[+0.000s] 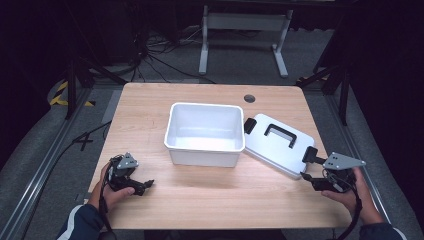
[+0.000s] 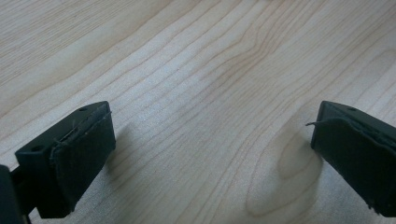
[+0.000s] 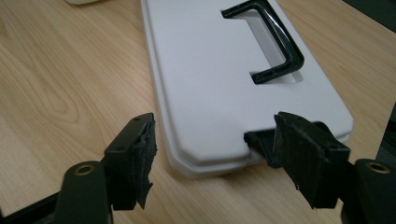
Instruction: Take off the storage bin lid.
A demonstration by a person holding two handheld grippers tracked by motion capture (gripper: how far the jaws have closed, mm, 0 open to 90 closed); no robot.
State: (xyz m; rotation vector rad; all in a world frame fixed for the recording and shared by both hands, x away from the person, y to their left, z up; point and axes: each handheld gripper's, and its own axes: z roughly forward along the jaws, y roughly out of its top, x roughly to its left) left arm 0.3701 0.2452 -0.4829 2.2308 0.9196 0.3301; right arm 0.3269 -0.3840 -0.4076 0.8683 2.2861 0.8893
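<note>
A white plastic bin stands open in the middle of the wooden table. Its white lid with a black handle and black end clips lies flat to the bin's right. My right gripper is open at the lid's near right end; in the right gripper view its jaws straddle the lid's near edge beside a black clip, handle beyond. My left gripper is open near the table's front left, and its pads hover over bare wood.
A round cable hole sits near the table's far edge. Beyond the table are a white desk frame, cables on grey floor and dark stands. Bare wood runs along the front between the two hands.
</note>
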